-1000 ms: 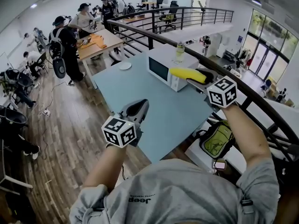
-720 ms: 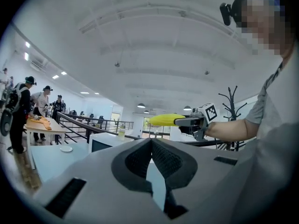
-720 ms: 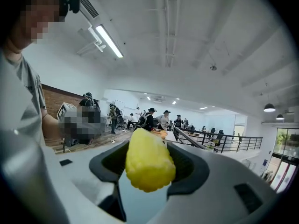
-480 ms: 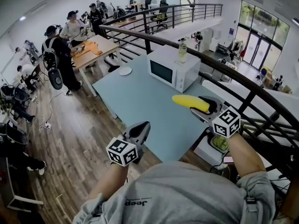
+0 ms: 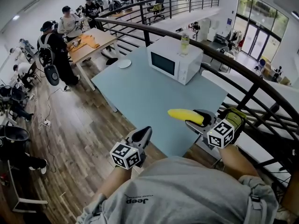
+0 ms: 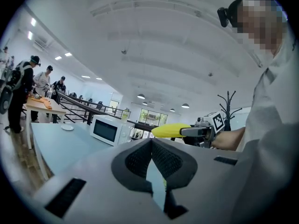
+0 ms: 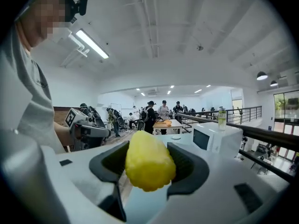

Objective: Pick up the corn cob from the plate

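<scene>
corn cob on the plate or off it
Off it: the corn cob is clamped in the right gripper, in the air, far from the plate.

Brightly and evenly lit from a ceiling strip lamp [image 7: 91,43] high above the right tool [image 7: 147,158] and by daylight through tall windows [image 5: 259,13] far beyond it. Only faint, soft shadows. Heavy fisheye bending towards the edges, with black rounded corners in both gripper views. Nearest parts of the right tool slightly soft, background fairly sharp.
</scene>
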Tool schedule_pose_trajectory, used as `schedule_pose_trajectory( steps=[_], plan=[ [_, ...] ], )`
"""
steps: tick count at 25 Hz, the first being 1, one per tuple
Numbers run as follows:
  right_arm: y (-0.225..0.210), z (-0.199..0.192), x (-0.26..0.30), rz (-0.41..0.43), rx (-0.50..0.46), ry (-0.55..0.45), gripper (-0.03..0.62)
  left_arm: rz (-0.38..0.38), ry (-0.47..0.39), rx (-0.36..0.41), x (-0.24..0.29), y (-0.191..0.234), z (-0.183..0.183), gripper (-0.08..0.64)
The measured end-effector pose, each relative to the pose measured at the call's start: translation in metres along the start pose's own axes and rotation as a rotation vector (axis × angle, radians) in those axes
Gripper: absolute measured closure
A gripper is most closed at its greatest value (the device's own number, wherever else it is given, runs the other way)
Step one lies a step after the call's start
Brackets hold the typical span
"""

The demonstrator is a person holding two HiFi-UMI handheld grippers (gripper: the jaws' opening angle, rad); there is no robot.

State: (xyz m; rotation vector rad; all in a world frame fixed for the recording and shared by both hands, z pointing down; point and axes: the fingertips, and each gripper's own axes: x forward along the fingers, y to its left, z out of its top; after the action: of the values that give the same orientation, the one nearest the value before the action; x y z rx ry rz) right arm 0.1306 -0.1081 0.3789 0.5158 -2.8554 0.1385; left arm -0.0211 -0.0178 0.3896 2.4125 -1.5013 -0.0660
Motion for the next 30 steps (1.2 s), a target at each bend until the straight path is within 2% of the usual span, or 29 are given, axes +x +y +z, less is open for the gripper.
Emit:
schedule_pose_trajectory(
  steps=[7, 30],
  plan=[
    [-0.009, -0.019, 0.002, 0.027, 0.069, 0.016, 0.331, 0.016, 0.006, -0.024, 0.008, 0.002, -0.009, 0.541],
    [-0.024, -0.021, -0.001, 0.060, 0.066, -0.004, 0.330, 0.074, -0.004, -0.018, 0.008, -0.002, -0.008, 0.541]
  ],
)
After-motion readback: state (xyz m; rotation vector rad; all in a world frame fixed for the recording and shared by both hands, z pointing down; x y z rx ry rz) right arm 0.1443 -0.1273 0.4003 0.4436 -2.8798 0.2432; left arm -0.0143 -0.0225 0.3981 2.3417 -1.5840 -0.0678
